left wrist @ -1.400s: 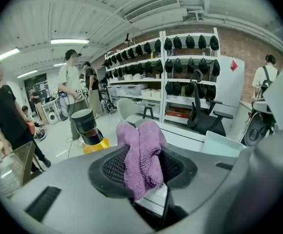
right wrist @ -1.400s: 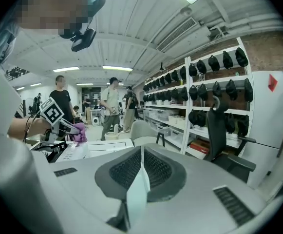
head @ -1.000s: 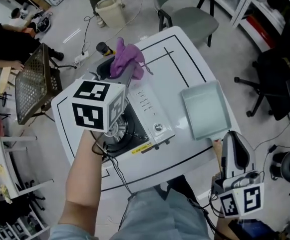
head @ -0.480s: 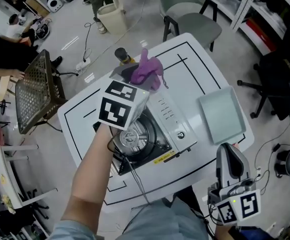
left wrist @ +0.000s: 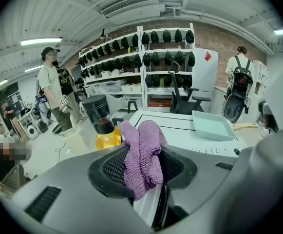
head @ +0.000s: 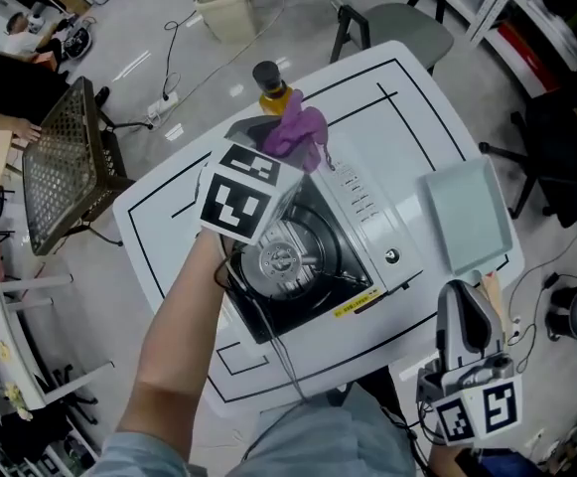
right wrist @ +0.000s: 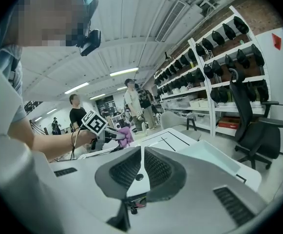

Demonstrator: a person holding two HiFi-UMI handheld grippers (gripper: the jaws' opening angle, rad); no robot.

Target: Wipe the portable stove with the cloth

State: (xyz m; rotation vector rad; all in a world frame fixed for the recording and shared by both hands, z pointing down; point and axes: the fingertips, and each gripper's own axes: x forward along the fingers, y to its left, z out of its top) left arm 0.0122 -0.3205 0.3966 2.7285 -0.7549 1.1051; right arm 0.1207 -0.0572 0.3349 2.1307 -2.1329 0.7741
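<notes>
Head view: left gripper [head: 270, 145] has dropped toward the white portable gas stove w/ a black burner well [head: 298, 261] vs a sec ago, w/ the crumpled purple terry cloth [head: 303, 129] clamped in its jaws. Earlier the cloth rode higher over the stove's far end. Now it hangs low at that same end, just beside the bottle of yellow liquid w/ a black cap [head: 271, 85]. Contact w/ the stove top? Can't tell from here; close, prob not pressing yet.

Left gripper view confirms the hold: pads narrow, squeezed on a fold of cloth. The rest bunches up past the tips, and a tail hangs down btwn the jaws.

Right gripper [head: 464, 306] stays low at the near right edge of the white tabletop [head: 169, 217], near the pale blue-green rectangular tray [head: 467, 217]. Its own view shows the jaws together, nothing btwn them. It has no part in the job so far.

What it means: approach nearly done, wiping itself not begun, I'd say. The next move needs the cloth pressed onto the stove's top panel and dragged across. The burner and pan supports in the middle look like snag spots for the loose tail. The bottle also sits close enough to get knocked.
</notes>
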